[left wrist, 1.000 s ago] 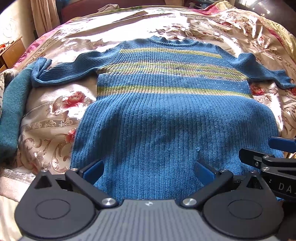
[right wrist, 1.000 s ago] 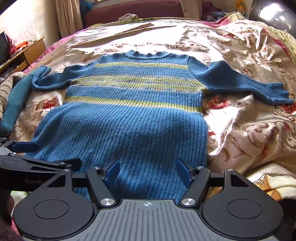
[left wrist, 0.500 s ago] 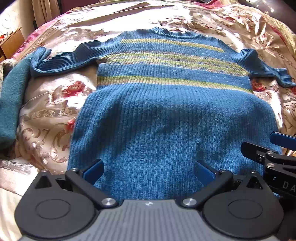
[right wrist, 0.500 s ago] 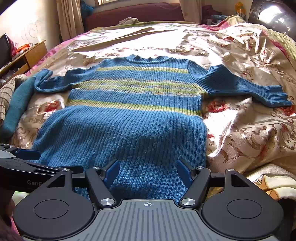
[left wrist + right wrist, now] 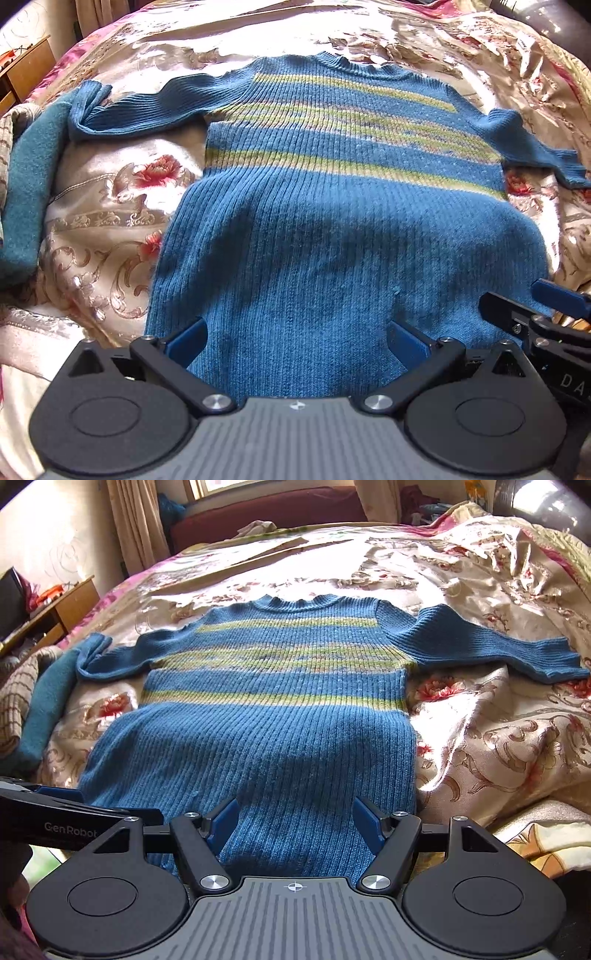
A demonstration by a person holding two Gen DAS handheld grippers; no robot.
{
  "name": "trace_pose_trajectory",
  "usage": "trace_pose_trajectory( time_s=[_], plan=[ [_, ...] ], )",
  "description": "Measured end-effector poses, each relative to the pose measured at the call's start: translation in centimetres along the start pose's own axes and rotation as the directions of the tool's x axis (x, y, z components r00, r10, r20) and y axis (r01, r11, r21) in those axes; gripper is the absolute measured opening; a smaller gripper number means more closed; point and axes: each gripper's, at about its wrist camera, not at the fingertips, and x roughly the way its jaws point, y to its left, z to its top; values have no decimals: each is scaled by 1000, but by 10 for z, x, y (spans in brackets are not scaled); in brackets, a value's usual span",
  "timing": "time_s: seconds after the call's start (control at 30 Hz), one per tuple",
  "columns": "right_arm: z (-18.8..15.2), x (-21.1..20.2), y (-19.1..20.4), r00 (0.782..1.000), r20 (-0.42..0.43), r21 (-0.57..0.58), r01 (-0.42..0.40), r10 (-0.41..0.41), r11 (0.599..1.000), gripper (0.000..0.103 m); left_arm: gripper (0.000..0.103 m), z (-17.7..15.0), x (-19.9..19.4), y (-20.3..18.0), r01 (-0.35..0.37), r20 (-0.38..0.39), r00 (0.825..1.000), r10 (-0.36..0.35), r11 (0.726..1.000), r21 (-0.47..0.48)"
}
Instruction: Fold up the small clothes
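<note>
A small blue ribbed sweater with yellow-green stripes lies flat on the bed, sleeves spread to both sides; it also shows in the right wrist view. My left gripper is open over the hem's left half, holding nothing. My right gripper is open over the hem's right half, holding nothing. Each gripper shows at the edge of the other's view: the right one and the left one. The hem edge itself is hidden behind the gripper bodies.
The bed has a shiny floral cover, rumpled at the right. A teal garment lies along the bed's left edge by the left sleeve cuff. A wooden side table stands at the left; curtains and a dark red headboard are beyond.
Both grippers have shifted slightly over the hem; the left view has tipped down and in toward the sweater, the right view has lifted. Both jaws stay open and the sweater has not moved.
</note>
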Motion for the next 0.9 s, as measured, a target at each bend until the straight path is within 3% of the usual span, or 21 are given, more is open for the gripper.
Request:
trace_pose_trajectory(
  time_s=[0.3, 0.53, 0.67, 0.9],
  plan=[
    [7, -8, -17, 998, 49, 73, -41, 38, 996, 69, 103, 17, -6, -10, 12, -17, 1000, -12, 1000, 3],
    [23, -15, -53, 993, 112, 183, -60, 39, 981, 69, 103, 39, -13, -38, -37, 57, 998, 31, 994, 106],
    [40, -20, -93, 986, 168, 275, -37, -10, 961, 69, 103, 58, -10, -62, -8, 104, 995, -9, 987, 161],
    [68, -15, -186, 964, 209, 463, 52, -166, 885, 69, 103, 83, 6, -108, 32, 158, 984, -76, 964, 263]
  ],
)
